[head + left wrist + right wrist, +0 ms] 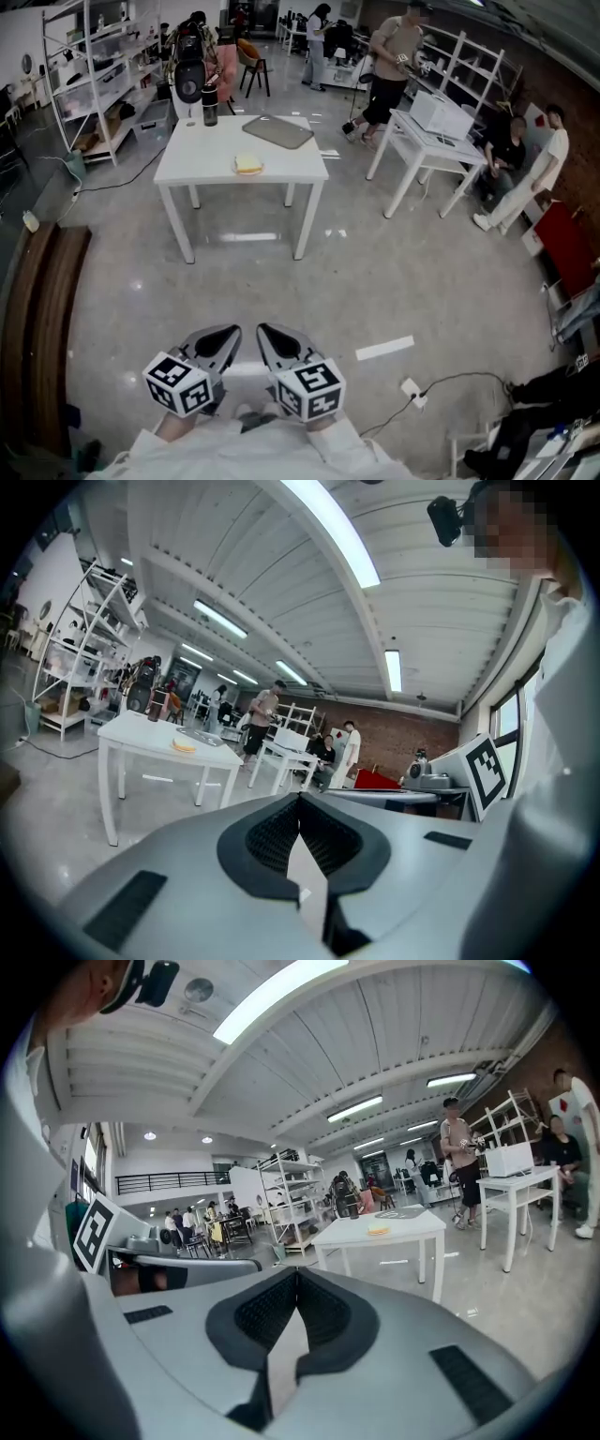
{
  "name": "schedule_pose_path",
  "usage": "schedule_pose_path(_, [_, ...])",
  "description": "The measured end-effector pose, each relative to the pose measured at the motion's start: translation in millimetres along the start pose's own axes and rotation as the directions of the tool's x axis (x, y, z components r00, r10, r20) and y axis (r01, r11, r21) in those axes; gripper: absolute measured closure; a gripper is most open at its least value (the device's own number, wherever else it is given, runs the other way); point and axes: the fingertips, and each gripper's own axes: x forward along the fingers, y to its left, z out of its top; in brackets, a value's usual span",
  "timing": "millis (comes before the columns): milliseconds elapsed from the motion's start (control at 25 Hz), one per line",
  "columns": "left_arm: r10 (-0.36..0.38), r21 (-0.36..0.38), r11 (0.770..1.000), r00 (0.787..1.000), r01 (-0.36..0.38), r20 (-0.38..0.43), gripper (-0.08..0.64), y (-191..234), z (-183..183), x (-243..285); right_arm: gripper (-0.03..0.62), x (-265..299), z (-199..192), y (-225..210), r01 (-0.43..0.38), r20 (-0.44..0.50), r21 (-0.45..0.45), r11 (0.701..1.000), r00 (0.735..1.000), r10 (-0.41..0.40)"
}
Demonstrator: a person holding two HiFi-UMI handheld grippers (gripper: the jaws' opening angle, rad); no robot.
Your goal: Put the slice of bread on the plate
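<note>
Left gripper (221, 339) and right gripper (276, 339) hover close to the body, each claw pressed together on nothing — well apart from the white table (192, 161). The bread slice (248, 164) lies by its near edge; best to step closer, then open one claw.

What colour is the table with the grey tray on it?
White; the table shows best in the head view.

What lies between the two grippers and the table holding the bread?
Only bare grey floor, seen in the head view. The left gripper and right gripper are well short of the white table where the bread lies.
</note>
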Motion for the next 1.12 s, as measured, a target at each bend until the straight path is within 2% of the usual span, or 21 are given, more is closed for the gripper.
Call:
schedule_pose_path(160, [0.002,0.002,1.000,1.000,-0.002,-0.009,0.552,-2,-1,12,0.577,-3,-3,-13,-0.007,-0.013,0.023,1.000,1.000,0.008])
schedule_pose_path(320, [0.034,-0.013,0.999,0.998,-0.035,-0.044,0.552,-2,-16,22,0.577,-9,-11,-28,-0.022,-0.026,0.048,0.999,0.999,0.023])
schedule_pose_path(480, [0.068,-0.062,0.995,0.995,-0.073,-0.077,0.552,2,-40,31,0.577,-12,-28,-47,-0.024,-0.051,0.073,0.997,0.998,0.028])
schedule_pose_path(600, [0.061,-0.095,0.993,0.994,-0.069,-0.088,0.551,0,-49,46,0.577,-11,-36,-58,-0.031,-0.068,0.107,0.994,0.997,0.039])
schedule_pose_path(800, [0.028,-0.079,0.996,0.995,-0.035,-0.097,0.552,14,-39,72,0.577,14,-32,-76,-0.041,-0.077,0.097,0.994,0.996,0.048])
schedule_pose_path(1120, [0.005,-0.076,0.997,0.996,-0.012,-0.094,0.552,96,2,129,0.577,105,2,-125,-0.020,-0.071,0.091,0.996,0.997,0.027])
